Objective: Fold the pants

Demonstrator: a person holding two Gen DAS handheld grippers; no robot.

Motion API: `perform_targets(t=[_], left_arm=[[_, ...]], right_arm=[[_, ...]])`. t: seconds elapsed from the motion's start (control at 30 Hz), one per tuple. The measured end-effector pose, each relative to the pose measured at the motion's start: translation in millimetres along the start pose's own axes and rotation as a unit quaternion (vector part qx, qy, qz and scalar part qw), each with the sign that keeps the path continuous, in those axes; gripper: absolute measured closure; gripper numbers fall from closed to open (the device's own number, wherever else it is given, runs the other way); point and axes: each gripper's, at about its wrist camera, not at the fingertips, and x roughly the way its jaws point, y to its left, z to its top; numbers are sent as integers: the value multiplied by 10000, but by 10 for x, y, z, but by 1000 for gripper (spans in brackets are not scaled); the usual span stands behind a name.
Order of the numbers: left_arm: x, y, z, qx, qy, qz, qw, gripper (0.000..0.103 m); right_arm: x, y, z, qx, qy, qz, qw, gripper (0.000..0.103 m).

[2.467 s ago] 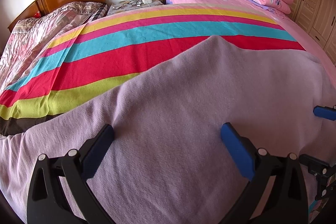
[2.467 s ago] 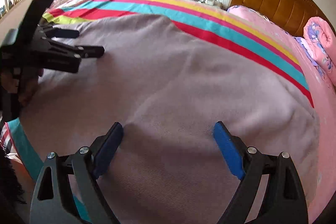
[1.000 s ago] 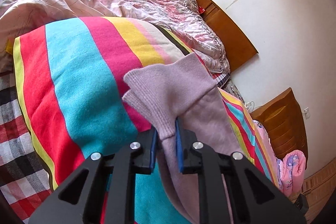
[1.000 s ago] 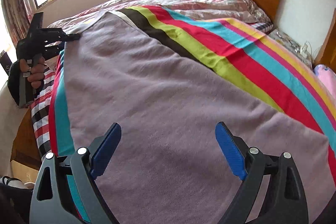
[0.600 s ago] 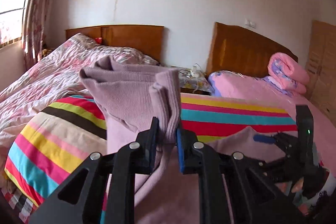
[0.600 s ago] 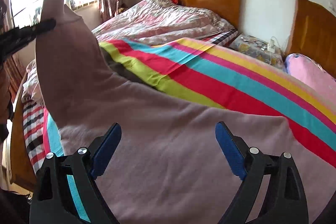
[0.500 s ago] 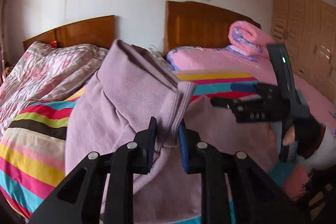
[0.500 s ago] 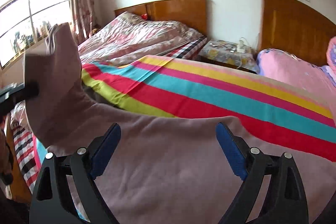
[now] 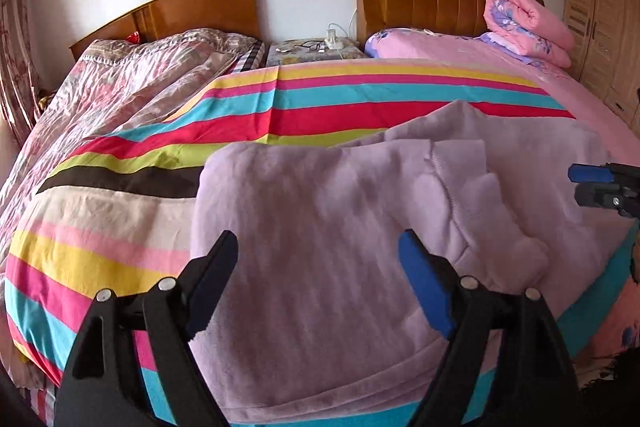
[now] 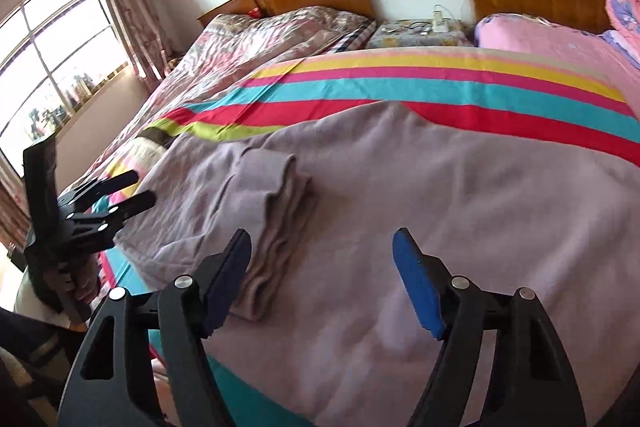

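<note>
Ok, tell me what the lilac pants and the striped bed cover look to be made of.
Lilac pants: seemingly soft knit or fleece, matte and fuzzy, with thick rounded folds at the cuff. Striped bed cover: likely thin woven cotton, smooth and matte, lying flat with crisp printed bands; exact fibre unclear.

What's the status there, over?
Left gripper jaws opening, empty. Right gripper jaws closing, nothing gripped. Pants folded over once on bedspread. Nothing in the way.
</note>
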Motion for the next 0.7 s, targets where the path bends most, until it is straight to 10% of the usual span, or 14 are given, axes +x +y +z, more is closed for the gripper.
perform_targets(t=[0.27,0.7], left_arm=[[195,-43,-315,532,188,532,9970,16],[241,12,-354,456,69,401,9981,13]], right_arm=[[268,453,-140,-179,564,797,9951,55],[331,364,-168,56,777,441,9960,55]])
